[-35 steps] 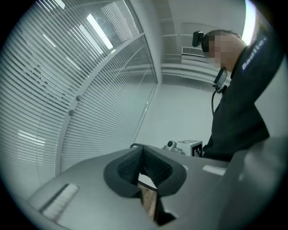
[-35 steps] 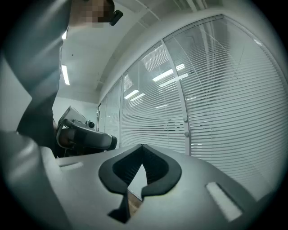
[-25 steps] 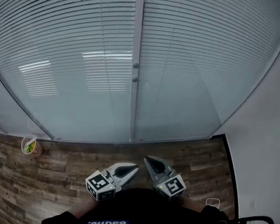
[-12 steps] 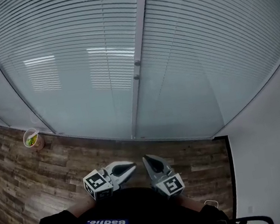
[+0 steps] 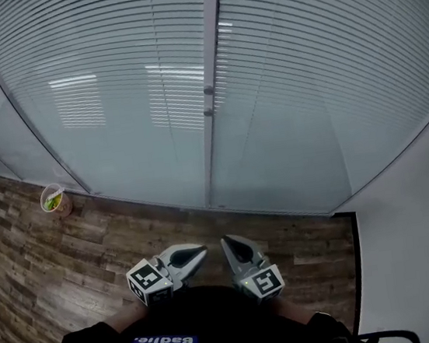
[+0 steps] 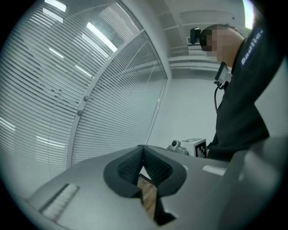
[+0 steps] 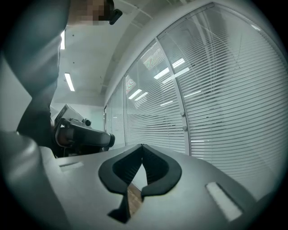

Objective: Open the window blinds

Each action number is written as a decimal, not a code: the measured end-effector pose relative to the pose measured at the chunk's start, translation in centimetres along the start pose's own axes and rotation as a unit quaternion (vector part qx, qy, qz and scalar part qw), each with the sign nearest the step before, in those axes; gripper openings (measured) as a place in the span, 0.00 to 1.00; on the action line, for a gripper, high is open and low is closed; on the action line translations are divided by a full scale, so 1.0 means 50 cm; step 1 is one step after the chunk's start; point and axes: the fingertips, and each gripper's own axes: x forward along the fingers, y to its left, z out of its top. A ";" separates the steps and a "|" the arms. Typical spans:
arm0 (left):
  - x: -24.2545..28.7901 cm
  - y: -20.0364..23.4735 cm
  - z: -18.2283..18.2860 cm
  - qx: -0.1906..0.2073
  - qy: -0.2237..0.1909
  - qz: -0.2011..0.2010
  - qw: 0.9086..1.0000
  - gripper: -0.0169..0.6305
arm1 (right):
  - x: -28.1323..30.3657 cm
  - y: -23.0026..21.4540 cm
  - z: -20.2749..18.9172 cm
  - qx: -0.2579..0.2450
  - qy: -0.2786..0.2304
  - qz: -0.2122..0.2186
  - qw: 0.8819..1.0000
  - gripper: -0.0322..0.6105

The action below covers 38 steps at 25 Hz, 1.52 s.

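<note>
Wood floor (image 5: 45, 252) fronted the closed blinds (image 5: 108, 79); you held the left gripper (image 5: 198, 253) and right gripper (image 5: 230, 245) clamped together, empty, well short of them, so this read as the approach step, with a reach to the frame knobs (image 5: 208, 91) probably next.

The person held both grippers low and close in front of the body, just past the dark top (image 5: 188, 319). Both pointed level and away from the person. The left gripper (image 5: 201, 250) had its jaws closed tip to tip with nothing between them. The right gripper (image 5: 227, 243) was likewise closed and empty. Their tips angled slightly toward each other but stayed apart. Each marker cube, left (image 5: 151, 280) and right (image 5: 262, 284), sat at the rear, nearest the body.
</note>
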 end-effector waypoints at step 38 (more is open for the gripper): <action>0.013 0.412 0.187 -0.019 -0.012 -0.052 0.998 0.03 | 0.335 -0.220 0.149 -0.161 0.046 -0.191 0.967 0.06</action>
